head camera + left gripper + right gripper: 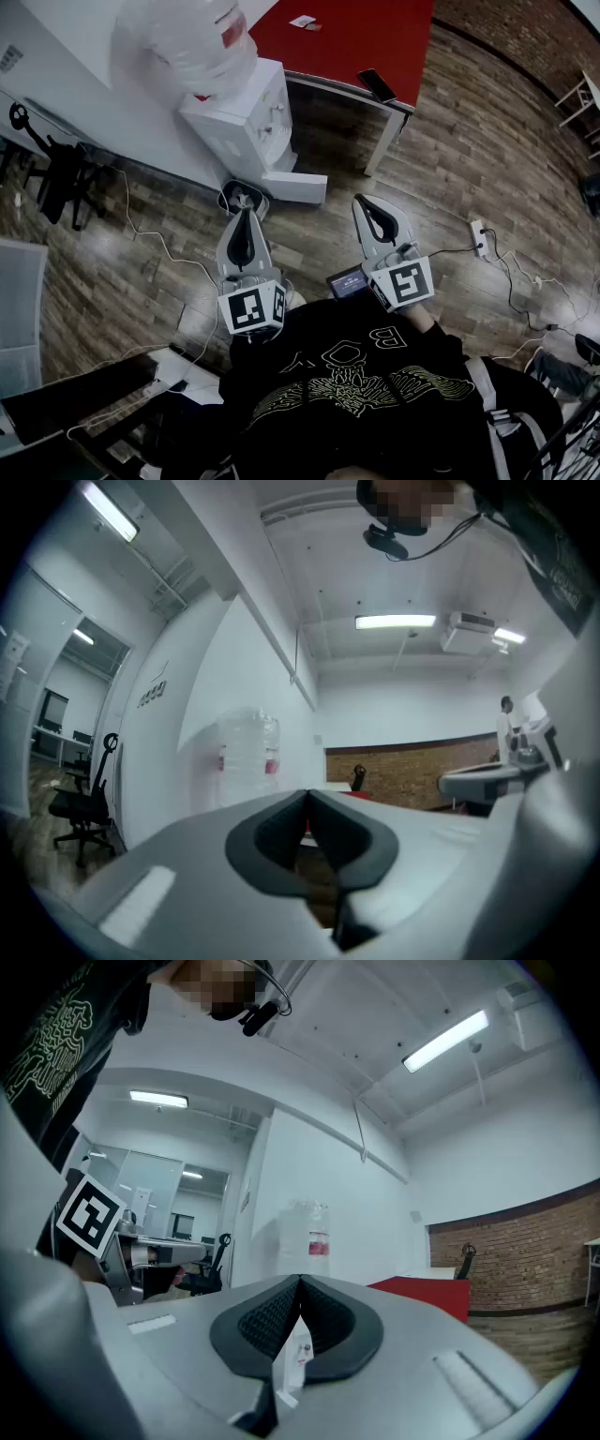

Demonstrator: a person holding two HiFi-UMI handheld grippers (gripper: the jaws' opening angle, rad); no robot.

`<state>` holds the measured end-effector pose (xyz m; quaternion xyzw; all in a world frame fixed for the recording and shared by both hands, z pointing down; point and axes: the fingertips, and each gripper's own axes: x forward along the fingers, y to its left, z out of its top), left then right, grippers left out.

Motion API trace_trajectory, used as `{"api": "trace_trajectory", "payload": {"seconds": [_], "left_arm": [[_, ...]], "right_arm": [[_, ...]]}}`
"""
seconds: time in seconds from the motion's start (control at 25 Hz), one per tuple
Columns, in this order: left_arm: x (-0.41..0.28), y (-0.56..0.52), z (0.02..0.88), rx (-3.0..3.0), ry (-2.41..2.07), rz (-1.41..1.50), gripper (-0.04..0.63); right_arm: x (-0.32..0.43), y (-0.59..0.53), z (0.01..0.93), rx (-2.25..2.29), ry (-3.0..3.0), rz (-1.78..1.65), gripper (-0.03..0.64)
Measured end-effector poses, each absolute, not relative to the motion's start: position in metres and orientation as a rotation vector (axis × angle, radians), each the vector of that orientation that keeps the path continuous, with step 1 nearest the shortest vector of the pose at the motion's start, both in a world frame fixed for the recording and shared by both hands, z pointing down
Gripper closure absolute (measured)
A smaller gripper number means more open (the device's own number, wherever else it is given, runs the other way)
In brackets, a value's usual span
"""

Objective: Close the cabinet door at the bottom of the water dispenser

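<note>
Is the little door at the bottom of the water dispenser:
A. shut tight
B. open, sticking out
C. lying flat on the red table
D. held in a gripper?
B: in the head view the door swings out from the foot of the dispenser over the floor.

The water dispenser (246, 122) stands on the floor against the wall, with a bottle (192, 37) on top. Its cabinet door (298, 187) juts out at the bottom. A tabletop (375, 28) just to its right carries a phone (377, 84). An office chair (56, 178) stands well to the left. The left gripper (243, 199) and right gripper (368, 204) sit side by side before the dispenser.
</note>
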<state>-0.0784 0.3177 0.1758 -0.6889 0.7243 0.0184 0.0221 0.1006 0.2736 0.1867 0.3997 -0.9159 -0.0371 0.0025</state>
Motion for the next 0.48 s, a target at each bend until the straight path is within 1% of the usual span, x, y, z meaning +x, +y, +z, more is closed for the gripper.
{"api": "trace_trajectory", "payload": {"seconds": [0.28,0.48], "left_arm": [[-0.071,0.316,0.177,-2.074,2.286,0.068,0.588],[-0.076,0.308,0.187,-2.081,2.305,0.050,0.589]], "right_arm": [[0.113,0.266,0.188,1.224,-2.897,-0.107,0.623],[0.105,0.255,0.196,1.209,-2.888,-0.072,0.623]]}}
